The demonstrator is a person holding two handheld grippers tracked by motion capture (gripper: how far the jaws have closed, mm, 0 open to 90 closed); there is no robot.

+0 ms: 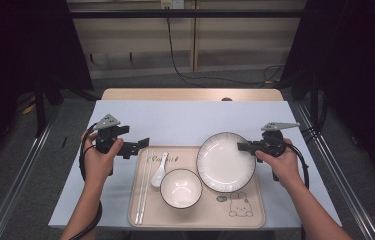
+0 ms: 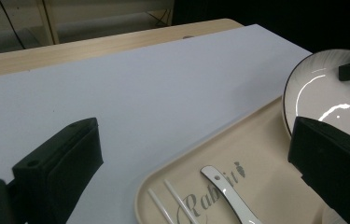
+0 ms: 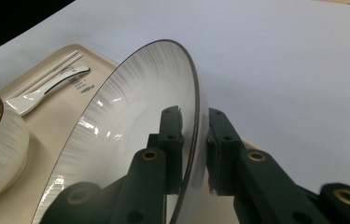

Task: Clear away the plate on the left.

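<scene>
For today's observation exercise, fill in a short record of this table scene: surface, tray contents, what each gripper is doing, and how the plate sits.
surface: pale sheet over a wooden table
tray: beige tray with a rabbit drawing
tray contents: plate, bowl, spoon, white chopsticks
right gripper: fingers shut on the plate's rim, one on each face
left gripper: open, nothing between its fingers, beside the tray's left edge
plate position: over the tray's far right part, right of the bowl
bowl: empty, dark rim
</scene>
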